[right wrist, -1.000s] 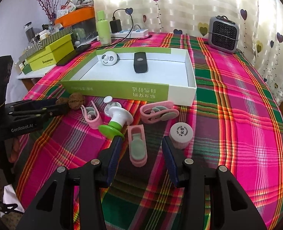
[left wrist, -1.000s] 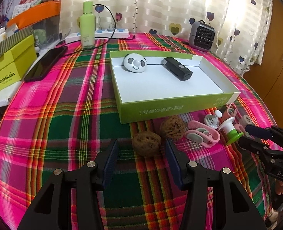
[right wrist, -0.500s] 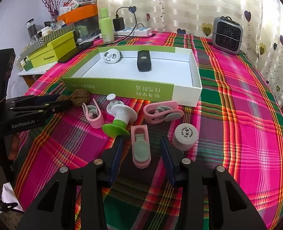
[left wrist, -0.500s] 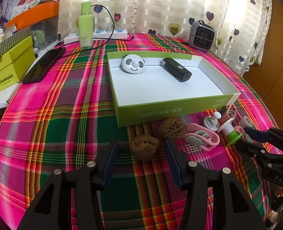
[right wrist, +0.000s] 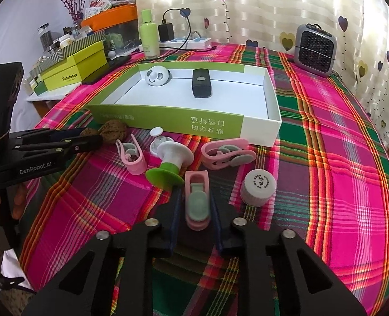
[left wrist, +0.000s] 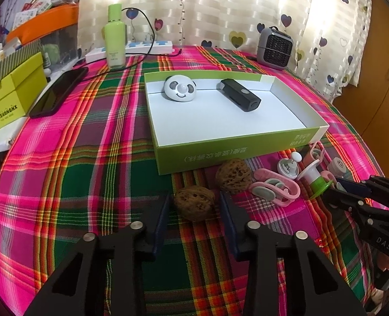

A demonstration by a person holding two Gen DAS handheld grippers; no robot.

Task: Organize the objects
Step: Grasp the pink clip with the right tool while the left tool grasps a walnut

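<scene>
A brown walnut lies on the plaid cloth between the fingers of my left gripper. Its jaws are closing and the pads touch the walnut's sides. A second walnut sits just behind, against the green-and-white box, which holds a panda toy and a black device. My right gripper is shut on a pink clip lying flat on the cloth. In the right wrist view the left gripper shows at the left edge.
Around the held clip lie a green-based white plunger, two more pink clips and a white cap. A green bottle, a phone, a heater and a yellow-green box stand further back.
Both pairs of jaws have come together: the left onto the near walnut, the right onto the pink clip. Neither hand has shifted noticeably.
</scene>
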